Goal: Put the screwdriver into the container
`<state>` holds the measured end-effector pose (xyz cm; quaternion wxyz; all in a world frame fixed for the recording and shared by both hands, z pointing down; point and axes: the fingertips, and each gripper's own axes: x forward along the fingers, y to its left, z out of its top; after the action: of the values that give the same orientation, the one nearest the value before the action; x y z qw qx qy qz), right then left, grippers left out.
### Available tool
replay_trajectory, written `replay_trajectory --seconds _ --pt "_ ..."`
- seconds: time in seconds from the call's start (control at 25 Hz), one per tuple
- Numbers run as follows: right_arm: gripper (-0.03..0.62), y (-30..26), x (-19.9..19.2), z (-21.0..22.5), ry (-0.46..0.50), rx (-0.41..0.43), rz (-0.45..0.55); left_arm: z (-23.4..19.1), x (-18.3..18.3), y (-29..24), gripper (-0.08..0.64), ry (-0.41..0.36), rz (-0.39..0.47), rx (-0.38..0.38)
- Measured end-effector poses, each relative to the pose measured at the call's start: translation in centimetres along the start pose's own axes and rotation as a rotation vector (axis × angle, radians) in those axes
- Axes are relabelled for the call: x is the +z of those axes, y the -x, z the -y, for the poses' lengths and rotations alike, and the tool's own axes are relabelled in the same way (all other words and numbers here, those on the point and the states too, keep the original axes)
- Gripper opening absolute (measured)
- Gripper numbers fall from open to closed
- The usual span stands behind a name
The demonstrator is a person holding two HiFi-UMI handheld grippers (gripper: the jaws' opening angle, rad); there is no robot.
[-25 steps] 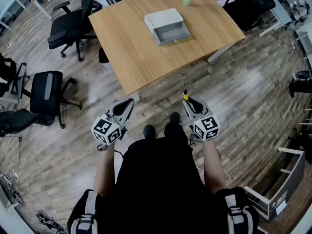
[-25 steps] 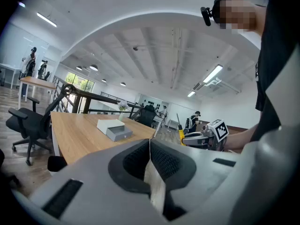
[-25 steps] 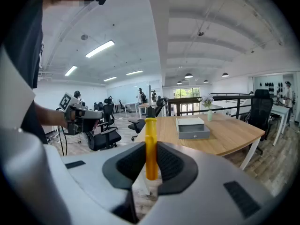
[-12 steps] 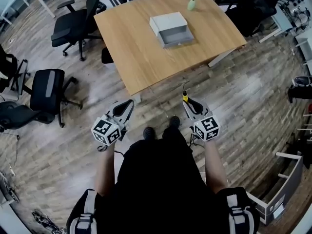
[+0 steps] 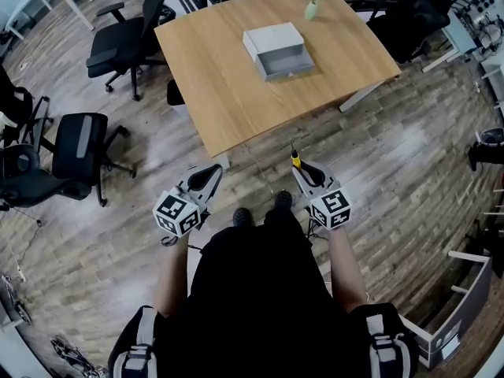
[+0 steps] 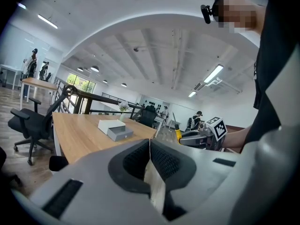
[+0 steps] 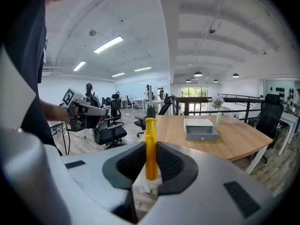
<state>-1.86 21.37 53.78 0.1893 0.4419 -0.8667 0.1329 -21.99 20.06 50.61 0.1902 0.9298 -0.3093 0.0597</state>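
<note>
The right gripper (image 7: 150, 168) is clenched on the screwdriver (image 7: 151, 146), its ribbed pads pinching the yellow handle, which stands upright between the jaws. From the head view, that gripper (image 5: 302, 172) is held in front of the person's right side, above the wooden floor (image 5: 409, 156), and the screwdriver (image 5: 295, 159) points ahead toward the near edge of the tabletop, with its thin shaft leading. The left gripper (image 6: 149, 159) has its jaws pressed together with nothing between them; it (image 5: 207, 177) is level with the right one, well apart from it on the person's left side. Between the two grippers, the toes of the person's dark shoes (image 5: 242, 213) show on the floor. Ahead stands the wooden table (image 5: 213, 85). The container (image 5: 277, 49), a pale grey box with its drawer pulled out toward the near right edge, sits about mid-tabletop, well apart from the screwdriver. A small vase of flowers (image 5: 313, 6) stands by the far edge. Black office chairs (image 5: 75, 152) stand off the table's left side.
</note>
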Motion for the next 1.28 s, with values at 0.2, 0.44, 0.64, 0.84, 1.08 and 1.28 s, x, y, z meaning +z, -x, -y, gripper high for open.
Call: replay_trajectory --seconds 0.2,0.44,0.64,0.84,1.08,1.28 --pt "0.083 0.6 -0.4 1.3 0.002 0.013 0.001 0.8 0.0 -1.2 0.028 -0.001 -0.007 0.018" --pt "0.083 1.2 -0.2 4.3 0.006 0.019 0.007 2.1 1.4 -3.6 0.028 -0.015 0.012 0.030" --pt "0.083 0.9 0.6 6.1 0.022 0.045 0.017 2.9 2.0 -4.9 0.028 -0.022 0.014 0.058" --pt "0.083 0.6 1.0 8.0 0.030 0.074 0.019 3.6 2.3 -6.2 0.028 -0.019 0.009 0.088" --pt "0.083 -0.1 1.2 10.2 0.007 0.103 0.036 3.9 3.1 -8.0 0.028 -0.031 0.002 0.117" --pt "0.083 -0.4 0.6 12.3 0.014 0.104 0.027 4.5 3.6 -9.8 0.028 -0.039 -0.014 0.127"
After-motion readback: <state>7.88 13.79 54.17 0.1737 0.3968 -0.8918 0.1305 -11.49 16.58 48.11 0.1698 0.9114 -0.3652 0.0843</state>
